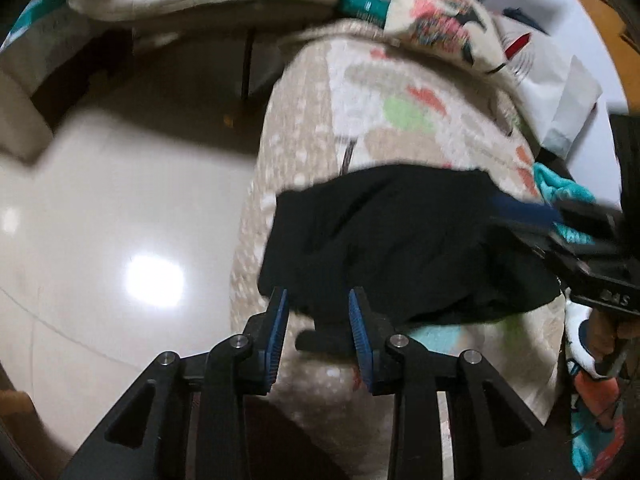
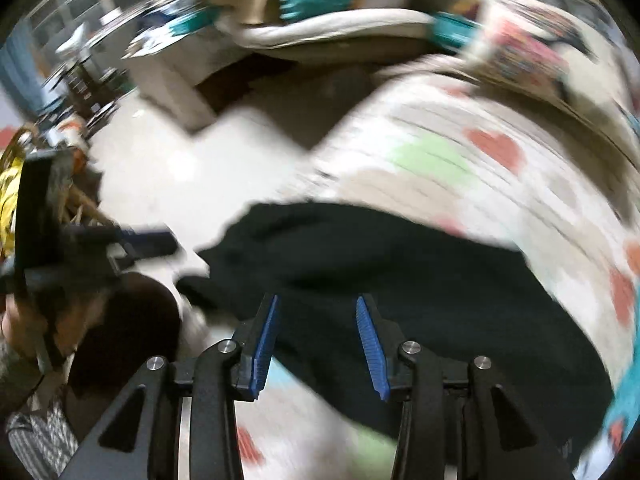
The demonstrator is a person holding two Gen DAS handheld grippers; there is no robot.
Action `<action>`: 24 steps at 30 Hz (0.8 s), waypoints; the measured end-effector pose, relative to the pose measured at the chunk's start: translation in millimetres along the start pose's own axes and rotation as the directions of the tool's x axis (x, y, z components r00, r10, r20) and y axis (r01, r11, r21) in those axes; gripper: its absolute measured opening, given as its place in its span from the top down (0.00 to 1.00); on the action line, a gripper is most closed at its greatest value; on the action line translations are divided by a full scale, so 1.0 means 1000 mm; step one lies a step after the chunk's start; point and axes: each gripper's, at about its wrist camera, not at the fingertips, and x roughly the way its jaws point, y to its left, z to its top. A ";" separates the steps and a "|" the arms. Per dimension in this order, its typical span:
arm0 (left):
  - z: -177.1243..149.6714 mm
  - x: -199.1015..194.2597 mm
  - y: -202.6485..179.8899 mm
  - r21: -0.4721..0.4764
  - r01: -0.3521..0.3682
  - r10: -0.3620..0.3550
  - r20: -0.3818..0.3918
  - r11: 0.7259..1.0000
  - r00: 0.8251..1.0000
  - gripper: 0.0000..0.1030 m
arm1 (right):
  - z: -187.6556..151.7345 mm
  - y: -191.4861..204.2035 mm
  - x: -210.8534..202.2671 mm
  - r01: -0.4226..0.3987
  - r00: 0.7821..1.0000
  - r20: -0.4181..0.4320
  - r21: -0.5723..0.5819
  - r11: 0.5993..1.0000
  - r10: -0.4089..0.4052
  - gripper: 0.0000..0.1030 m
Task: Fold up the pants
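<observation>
Black pants [image 1: 400,240] heaped just beyond parted left claw [image 1: 318,316].

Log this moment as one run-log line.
task: fold pants | black pants bunched on patterned bedspread | left gripper open | right gripper open, nothing held

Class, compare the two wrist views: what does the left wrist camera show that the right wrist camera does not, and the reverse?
Only the left wrist view: a bright light glare on the floor and white paper. Only the right wrist view: a yellow object at the left edge. Both: the black pants on the patterned cover, and both open grippers, left gripper and right gripper.
</observation>
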 end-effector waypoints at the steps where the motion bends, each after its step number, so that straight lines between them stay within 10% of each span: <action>1: -0.003 0.001 0.003 -0.010 0.006 -0.006 -0.013 1.000 1.000 0.71 | 0.010 0.009 0.015 -0.010 1.000 -0.014 -0.041 0.999 0.010 0.58; 12: -0.018 -0.029 0.071 -0.127 0.023 -0.016 0.058 0.992 0.998 0.71 | 0.022 0.084 0.124 -0.040 0.981 -0.194 -0.364 0.930 -0.033 0.64; 15: -0.016 -0.032 0.080 -0.164 0.045 -0.031 0.086 0.985 0.996 0.71 | 0.023 0.078 0.118 -0.041 0.986 -0.168 -0.311 0.950 -0.012 0.85; 24: -0.010 -0.039 0.088 -0.210 0.083 -0.050 0.159 0.974 0.986 0.71 | 0.075 0.065 0.095 -0.004 0.999 -0.034 -0.156 0.988 -0.001 0.86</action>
